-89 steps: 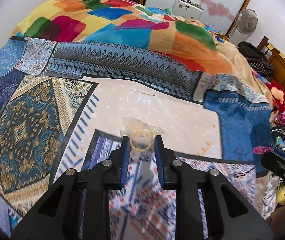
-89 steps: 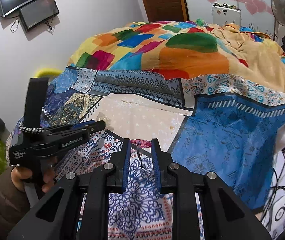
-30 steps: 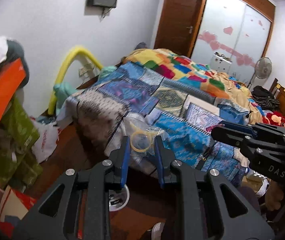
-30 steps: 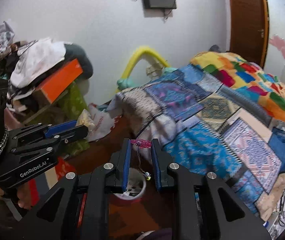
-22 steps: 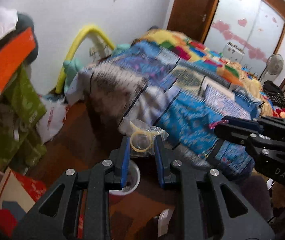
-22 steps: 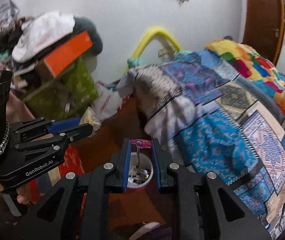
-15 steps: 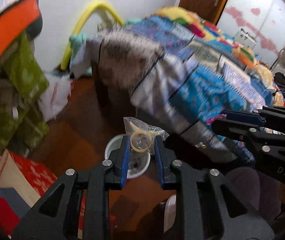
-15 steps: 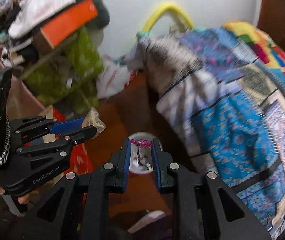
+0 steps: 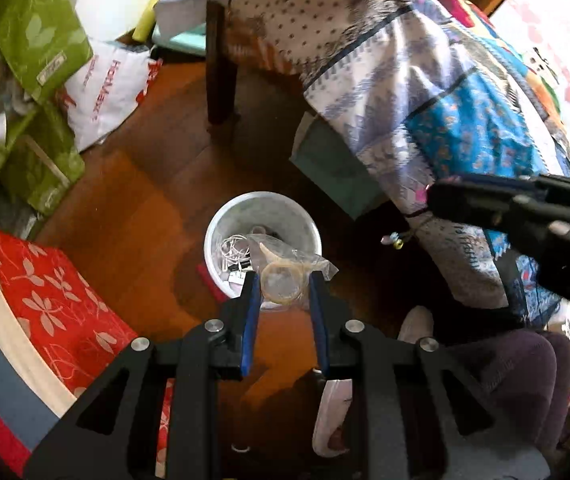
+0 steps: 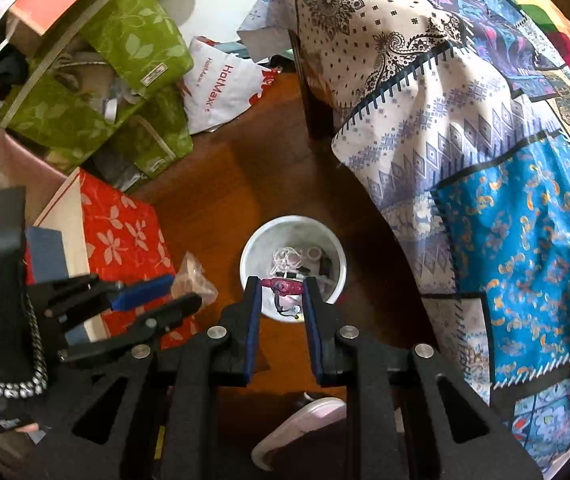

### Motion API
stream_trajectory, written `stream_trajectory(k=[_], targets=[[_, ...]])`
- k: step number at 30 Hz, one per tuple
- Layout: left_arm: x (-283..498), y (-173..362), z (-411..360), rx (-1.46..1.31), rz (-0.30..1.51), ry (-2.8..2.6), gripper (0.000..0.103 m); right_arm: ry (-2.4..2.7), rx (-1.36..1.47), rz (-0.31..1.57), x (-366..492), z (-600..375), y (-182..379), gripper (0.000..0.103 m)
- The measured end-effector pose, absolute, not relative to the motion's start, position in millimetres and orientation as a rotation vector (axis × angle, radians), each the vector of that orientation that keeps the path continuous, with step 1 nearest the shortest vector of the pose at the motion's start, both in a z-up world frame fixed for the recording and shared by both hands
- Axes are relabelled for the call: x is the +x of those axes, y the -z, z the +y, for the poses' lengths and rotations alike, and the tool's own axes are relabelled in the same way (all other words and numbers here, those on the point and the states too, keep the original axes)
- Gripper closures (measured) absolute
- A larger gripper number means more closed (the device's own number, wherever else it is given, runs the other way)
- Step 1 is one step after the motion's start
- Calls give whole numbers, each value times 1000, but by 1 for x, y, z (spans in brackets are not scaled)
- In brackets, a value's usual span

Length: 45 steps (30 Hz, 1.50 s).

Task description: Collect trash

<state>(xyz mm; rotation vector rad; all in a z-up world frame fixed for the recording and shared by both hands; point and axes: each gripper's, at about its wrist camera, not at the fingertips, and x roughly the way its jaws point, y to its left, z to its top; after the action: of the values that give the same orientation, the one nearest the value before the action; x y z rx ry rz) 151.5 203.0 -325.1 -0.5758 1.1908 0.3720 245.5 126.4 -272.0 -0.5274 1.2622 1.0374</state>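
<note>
While both hand-held grippers grip trash, bin (image 10: 335,258) waits.

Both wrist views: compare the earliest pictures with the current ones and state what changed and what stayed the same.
Both grippers swung away from the bed and now point down at the white bin on the wooden floor. Unchanged: the left gripper still grips the clear plastic bag holding a ring, and the right gripper still grips the pink item with its dangling cord. Nothing released.

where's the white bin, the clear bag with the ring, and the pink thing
white bin (image 10: 251,248): right wrist view, inner left wall.
clear bag (image 9: 283,276): left wrist view, on the ring inside it.
pink thing (image 10: 285,286): right wrist view, its middle.
</note>
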Motion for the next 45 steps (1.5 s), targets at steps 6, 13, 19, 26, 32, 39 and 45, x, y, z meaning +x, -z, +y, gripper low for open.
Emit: stream_trajectory(k=[6, 13, 19, 26, 32, 39, 45], targets=[[167, 330, 214, -589, 1203, -392, 71, -1043, -487, 1319, 261, 138, 278, 71], [164, 324, 218, -614, 1185, -392, 71, -1027, -503, 1293, 264, 127, 273, 66], [156, 285, 207, -572, 1112, -389, 71, -1017, -476, 1227, 258, 101, 248, 66], [145, 196, 177, -437, 943, -388, 71, -970, -432, 1023, 237, 55, 182, 66], [126, 108, 138, -351, 738, -329, 71, -874, -340, 776, 206, -4, 104, 66], [85, 29, 78, -259, 529, -215, 71, -703, -169, 590, 166, -82, 39, 66], [40, -3, 33, -201, 423, -135, 69, -602, -70, 447, 112, -131, 6, 66]])
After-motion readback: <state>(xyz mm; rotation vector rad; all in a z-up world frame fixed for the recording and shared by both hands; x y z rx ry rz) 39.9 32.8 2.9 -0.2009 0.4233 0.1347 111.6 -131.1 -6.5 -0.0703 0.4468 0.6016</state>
